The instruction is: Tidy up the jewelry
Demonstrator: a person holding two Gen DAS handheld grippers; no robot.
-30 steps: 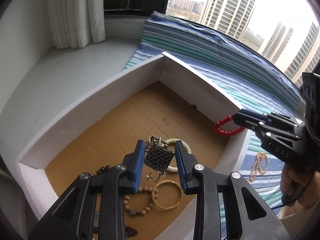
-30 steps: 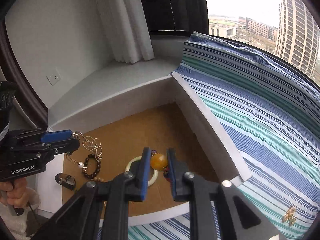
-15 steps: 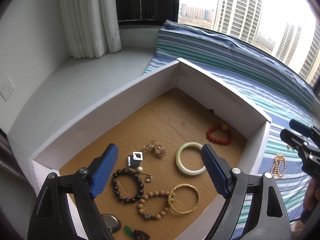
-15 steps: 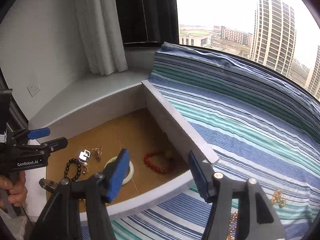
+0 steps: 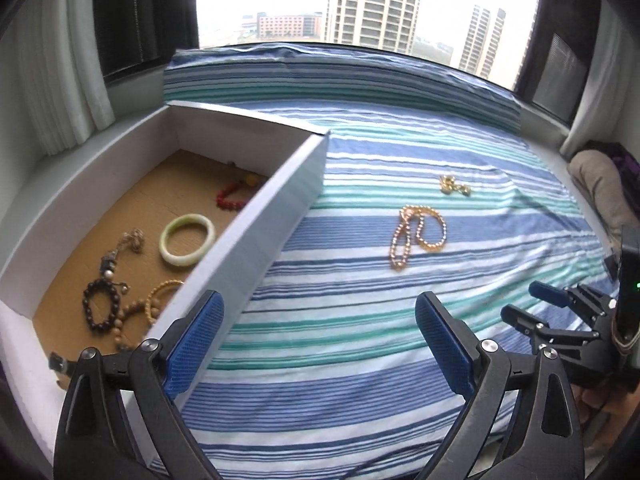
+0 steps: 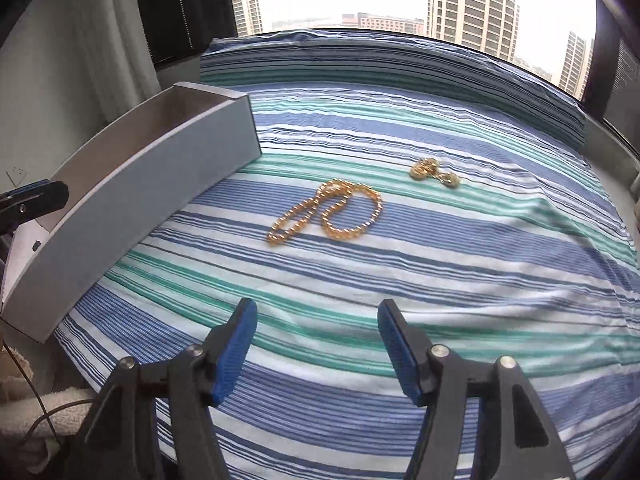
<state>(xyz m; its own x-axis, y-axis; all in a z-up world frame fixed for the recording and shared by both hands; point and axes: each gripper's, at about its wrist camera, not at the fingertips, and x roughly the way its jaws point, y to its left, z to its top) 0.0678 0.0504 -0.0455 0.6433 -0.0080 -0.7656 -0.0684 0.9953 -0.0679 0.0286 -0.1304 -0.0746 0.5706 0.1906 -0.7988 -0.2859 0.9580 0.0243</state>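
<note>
A gold bead necklace (image 5: 416, 236) (image 6: 328, 214) and a small gold earring pair (image 5: 454, 186) (image 6: 434, 172) lie on the striped blue cloth (image 6: 360, 280). A white box (image 5: 256, 224) (image 6: 132, 200) with a cardboard floor holds a red bead bracelet (image 5: 232, 196), a pale green bangle (image 5: 187, 240), a dark bead bracelet (image 5: 102, 308), a gold bangle (image 5: 160, 300) and a chain (image 5: 130, 240). My left gripper (image 5: 316, 340) is open and empty over the cloth beside the box. My right gripper (image 6: 316, 348) is open and empty, short of the necklace; it also shows in the left wrist view (image 5: 532, 308).
The cloth covers a window seat with a striped bolster (image 5: 340, 76) along the glass. White curtains (image 5: 52, 80) hang at the left. A beige cushion (image 5: 600, 188) lies at the far right. A towel and cable (image 6: 48, 412) sit below the seat's front edge.
Both grippers let go of their pieces in the box, opened wide and pulled back out. Both views have swung right from the box to the cloth with the gold necklace.
</note>
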